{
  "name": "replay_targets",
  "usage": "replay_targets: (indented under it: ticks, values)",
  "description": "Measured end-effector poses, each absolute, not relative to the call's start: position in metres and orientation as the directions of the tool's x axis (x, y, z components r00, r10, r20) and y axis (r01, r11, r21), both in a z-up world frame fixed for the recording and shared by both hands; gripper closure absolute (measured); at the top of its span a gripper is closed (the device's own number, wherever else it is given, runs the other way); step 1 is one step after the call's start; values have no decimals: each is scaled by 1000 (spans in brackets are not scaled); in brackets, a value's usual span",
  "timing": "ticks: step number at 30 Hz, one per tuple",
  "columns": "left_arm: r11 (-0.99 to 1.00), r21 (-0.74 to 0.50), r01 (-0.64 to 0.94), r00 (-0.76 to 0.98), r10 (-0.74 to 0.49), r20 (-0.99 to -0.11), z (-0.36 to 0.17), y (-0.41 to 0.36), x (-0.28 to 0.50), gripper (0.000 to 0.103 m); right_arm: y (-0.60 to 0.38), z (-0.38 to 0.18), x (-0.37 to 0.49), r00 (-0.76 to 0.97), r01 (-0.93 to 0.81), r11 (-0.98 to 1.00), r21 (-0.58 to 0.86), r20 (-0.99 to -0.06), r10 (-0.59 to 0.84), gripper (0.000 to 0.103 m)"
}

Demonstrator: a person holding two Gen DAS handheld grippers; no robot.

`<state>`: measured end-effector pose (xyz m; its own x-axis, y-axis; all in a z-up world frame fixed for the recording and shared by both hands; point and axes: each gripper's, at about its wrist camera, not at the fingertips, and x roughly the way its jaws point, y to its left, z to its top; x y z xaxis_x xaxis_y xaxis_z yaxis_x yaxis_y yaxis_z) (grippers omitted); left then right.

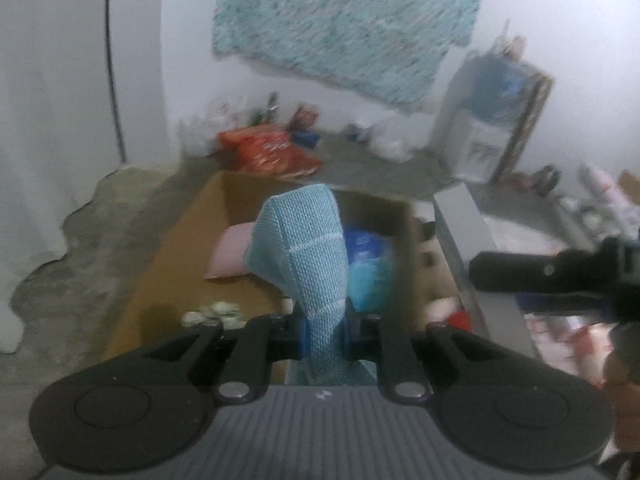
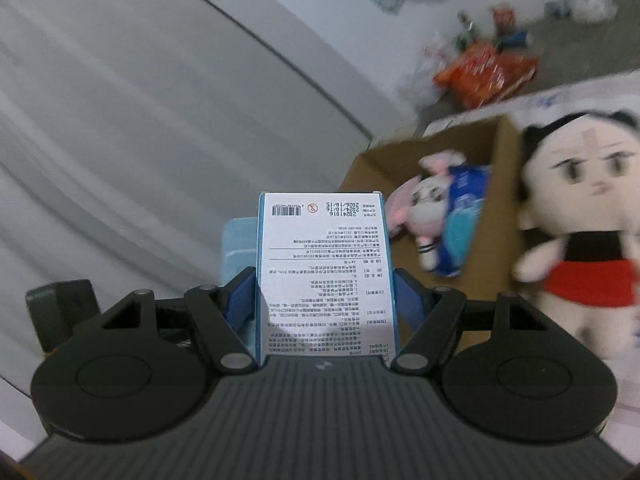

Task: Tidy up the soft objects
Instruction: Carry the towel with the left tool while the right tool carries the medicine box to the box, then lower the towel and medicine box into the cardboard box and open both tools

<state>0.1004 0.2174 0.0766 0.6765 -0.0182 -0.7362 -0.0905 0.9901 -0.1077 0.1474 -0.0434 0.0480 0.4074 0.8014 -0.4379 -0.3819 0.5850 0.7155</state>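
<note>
My left gripper (image 1: pixel 324 332) is pinched tight, and a blue cloth (image 1: pixel 304 248) sticks up from between its blue pads (image 1: pixel 305 334). My right gripper (image 2: pixel 325 300) is closed on a white box (image 2: pixel 325 276), one blue pad (image 2: pixel 240 300) on each side. In the left view, my right gripper shows as a dark, blurry shape at the right edge.

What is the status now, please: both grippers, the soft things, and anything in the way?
Left gripper shut on blue cloth, above cardboard box. Right gripper shut on printed carton. Pink plush and blue pack already in box. Nothing blocking.
</note>
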Motion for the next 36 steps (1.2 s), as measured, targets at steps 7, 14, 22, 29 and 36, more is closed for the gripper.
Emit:
replay_targets:
  ticks: [7, 14, 22, 29, 36]
  values:
    - [991, 48, -123, 491, 103, -865, 24, 252, 143, 87, 41, 11, 197, 239, -263, 604, 752, -555, 797, 31]
    - [989, 118, -86, 406, 143, -902, -7, 266, 162, 86, 97, -23, 219, 159, -180, 688, 703, -669, 726, 31]
    - [983, 181, -39, 332, 183, -925, -33, 263, 162, 85, 112, -54, 240, 114, -52, 742, 669, -734, 670, 31]
    - [978, 201, -60, 272, 209, -939, -52, 269, 168, 78, 125, -80, 246, 81, 35, 765, 643, -765, 639, 30]
    - [979, 184, -93, 273, 203, -940, -52, 280, 169, 58, 132, -102, 250, 12, 100, 772, 627, -777, 630, 29]
